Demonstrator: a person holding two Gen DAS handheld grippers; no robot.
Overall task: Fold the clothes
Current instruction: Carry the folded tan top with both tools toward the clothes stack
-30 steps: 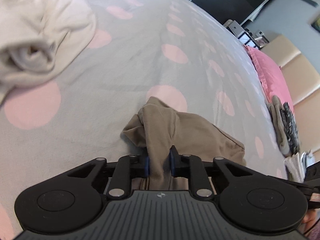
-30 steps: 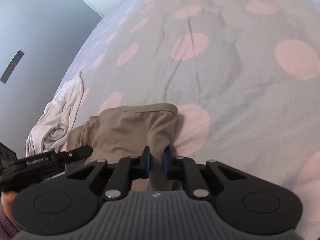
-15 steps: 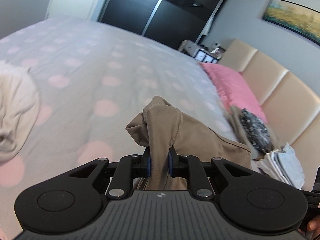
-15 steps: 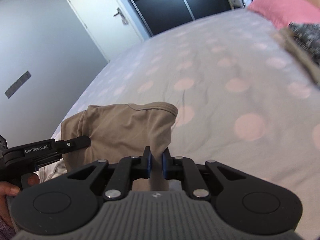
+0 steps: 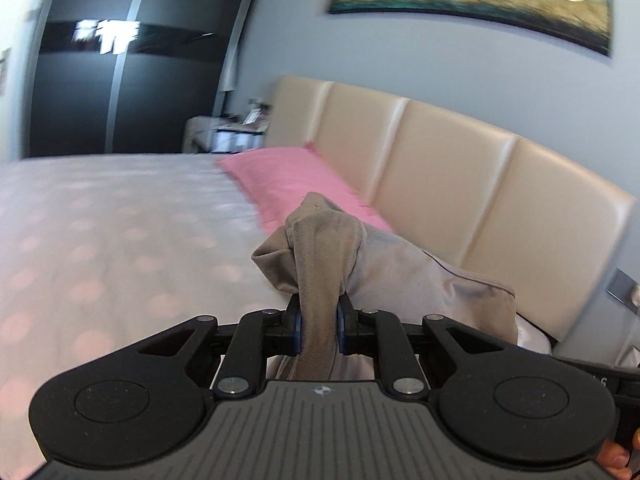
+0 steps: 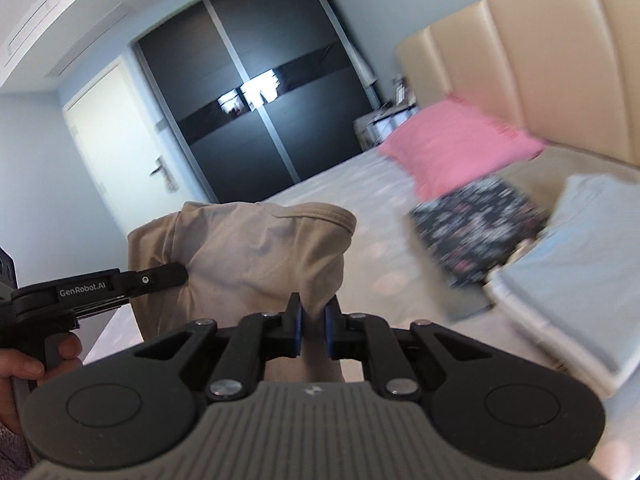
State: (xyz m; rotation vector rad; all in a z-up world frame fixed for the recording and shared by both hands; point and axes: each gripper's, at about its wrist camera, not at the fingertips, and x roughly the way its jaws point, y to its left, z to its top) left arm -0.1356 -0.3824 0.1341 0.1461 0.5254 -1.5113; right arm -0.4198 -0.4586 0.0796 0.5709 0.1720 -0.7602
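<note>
A tan garment (image 5: 324, 248) hangs in the air above the bed, held at two places. My left gripper (image 5: 319, 330) is shut on a bunched fold of it, and the cloth spreads to the right behind the jaws. In the right wrist view my right gripper (image 6: 313, 330) is shut on another edge of the tan garment (image 6: 256, 248). The left gripper (image 6: 176, 272) also shows there at the left, pinching the same cloth, with a hand (image 6: 24, 364) on its handle. The lower part of the garment is hidden behind both gripper bodies.
The bed (image 5: 100, 248) has a grey cover with pink dots. A pink pillow (image 6: 460, 144) lies by the beige padded headboard (image 5: 460, 176). A dark patterned folded garment (image 6: 480, 220) and a pale blue folded one (image 6: 580, 248) lie near it. A dark wardrobe (image 6: 248, 104) stands beyond.
Both grippers have lifted the tan garment off the bed and swung it up toward the headboard. The white garment on the bed has left the view. Both grips are unchanged.
</note>
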